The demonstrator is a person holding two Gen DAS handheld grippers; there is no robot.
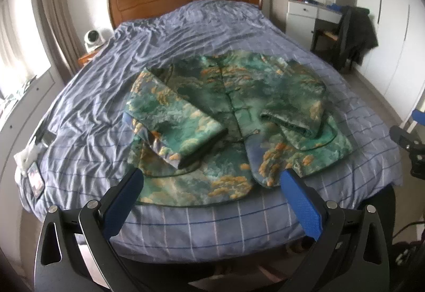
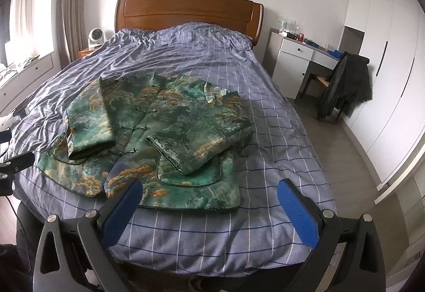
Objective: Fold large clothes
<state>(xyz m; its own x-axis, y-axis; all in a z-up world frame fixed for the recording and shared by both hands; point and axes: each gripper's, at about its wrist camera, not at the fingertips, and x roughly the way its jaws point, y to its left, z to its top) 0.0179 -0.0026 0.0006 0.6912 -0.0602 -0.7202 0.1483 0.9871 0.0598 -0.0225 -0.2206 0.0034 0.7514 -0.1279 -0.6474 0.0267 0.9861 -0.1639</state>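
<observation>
Both sets of jaws stand wide apart and hold nothing: left gripper (image 1: pixel 212 180), right gripper (image 2: pixel 209 192), each above the foot of the bed (image 2: pixel 212 236). Beyond them, the green patterned jacket (image 1: pixel 239 106) lies flat on the checked bedcover (image 1: pixel 106 106), both sleeves folded across its front.

Wooden headboard (image 2: pixel 189 12), white fan (image 2: pixel 94 37), desk (image 2: pixel 297 58), draped chair (image 2: pixel 342 84).
</observation>
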